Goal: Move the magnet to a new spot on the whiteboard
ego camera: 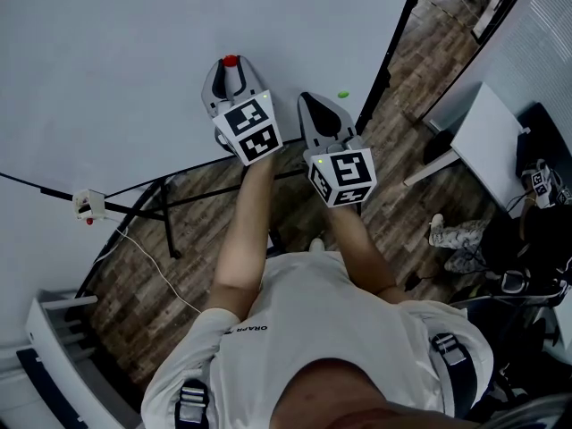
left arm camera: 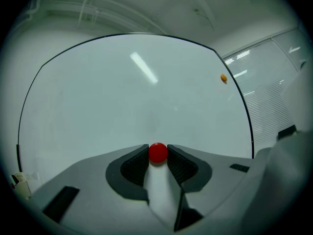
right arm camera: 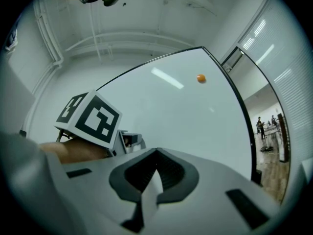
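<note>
A small round red magnet (ego camera: 231, 61) (left arm camera: 158, 152) sits on the white whiteboard (ego camera: 116, 70) (left arm camera: 122, 97). My left gripper (ego camera: 231, 68) (left arm camera: 158, 150) points level at the board, and both its dark ribbed pads touch the magnet's sides, so it is shut on the magnet. My right gripper (ego camera: 320, 105) (right arm camera: 156, 152) hovers just to the right of the left one, a little short of the board (right arm camera: 190, 116). Its jaw tips meet with nothing between them.
A second small magnet (ego camera: 342, 95) (left arm camera: 223, 78) (right arm camera: 201, 78) sticks near the board's right edge. The board's black stand (ego camera: 165, 208) rests on a wood floor. A white desk (ego camera: 492, 137) is at the right, and a small white device (ego camera: 88, 206) with a cable at the left.
</note>
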Action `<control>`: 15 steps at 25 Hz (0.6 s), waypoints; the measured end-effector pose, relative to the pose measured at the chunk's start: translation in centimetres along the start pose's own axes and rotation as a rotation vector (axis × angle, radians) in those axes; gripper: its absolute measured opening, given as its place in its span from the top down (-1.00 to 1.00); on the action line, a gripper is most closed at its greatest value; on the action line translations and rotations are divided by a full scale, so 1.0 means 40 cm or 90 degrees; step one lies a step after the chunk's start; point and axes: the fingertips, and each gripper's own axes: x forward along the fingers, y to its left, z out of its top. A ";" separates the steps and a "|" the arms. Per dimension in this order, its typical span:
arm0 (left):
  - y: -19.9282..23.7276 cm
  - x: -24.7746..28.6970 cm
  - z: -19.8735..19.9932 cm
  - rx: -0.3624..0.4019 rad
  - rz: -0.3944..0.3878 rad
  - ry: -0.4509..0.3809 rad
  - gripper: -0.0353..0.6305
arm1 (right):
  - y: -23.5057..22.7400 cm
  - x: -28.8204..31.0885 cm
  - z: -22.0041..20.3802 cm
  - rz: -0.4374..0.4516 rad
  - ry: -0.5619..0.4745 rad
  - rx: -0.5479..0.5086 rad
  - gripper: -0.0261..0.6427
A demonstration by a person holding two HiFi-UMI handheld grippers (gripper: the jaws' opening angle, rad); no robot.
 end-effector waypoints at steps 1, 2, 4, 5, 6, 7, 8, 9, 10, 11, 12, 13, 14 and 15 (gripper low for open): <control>0.000 0.000 0.000 0.000 0.000 0.000 0.55 | -0.001 0.000 -0.001 -0.001 0.001 0.000 0.92; 0.000 0.001 0.000 0.001 -0.001 0.000 0.55 | -0.003 -0.001 -0.003 -0.001 0.001 0.000 0.91; -0.001 0.001 0.001 0.002 -0.002 0.000 0.55 | -0.005 -0.003 -0.006 -0.003 0.003 0.000 0.92; -0.001 0.001 0.001 0.003 -0.003 0.000 0.55 | -0.005 -0.004 -0.006 -0.003 0.004 0.000 0.91; -0.001 0.000 0.002 0.004 -0.003 -0.001 0.55 | -0.005 -0.006 -0.006 -0.004 0.005 -0.001 0.91; -0.001 0.000 0.002 0.007 -0.003 -0.001 0.55 | -0.006 -0.007 -0.005 -0.005 0.005 -0.003 0.91; 0.000 -0.001 0.003 0.008 -0.002 -0.002 0.55 | -0.006 -0.007 -0.004 -0.006 0.006 -0.007 0.91; 0.002 -0.001 0.003 0.009 -0.002 -0.002 0.55 | -0.006 -0.008 -0.003 -0.008 0.006 -0.011 0.91; 0.005 -0.002 0.006 0.008 0.000 -0.003 0.55 | -0.005 -0.009 -0.002 -0.008 0.005 -0.013 0.92; 0.008 -0.005 0.010 0.008 0.002 -0.006 0.55 | -0.004 -0.010 -0.002 -0.008 0.005 -0.013 0.91; 0.010 -0.010 0.016 0.009 0.003 -0.011 0.55 | -0.003 -0.012 -0.001 -0.008 0.005 -0.014 0.91; 0.010 -0.016 0.023 0.011 0.003 -0.017 0.55 | -0.001 -0.013 -0.001 -0.008 0.005 -0.014 0.91; 0.009 -0.023 0.030 0.012 0.002 -0.022 0.54 | 0.002 -0.014 -0.001 -0.008 0.005 -0.014 0.92; 0.007 -0.028 0.035 0.013 0.000 -0.025 0.54 | 0.004 -0.014 0.000 -0.007 0.005 -0.014 0.91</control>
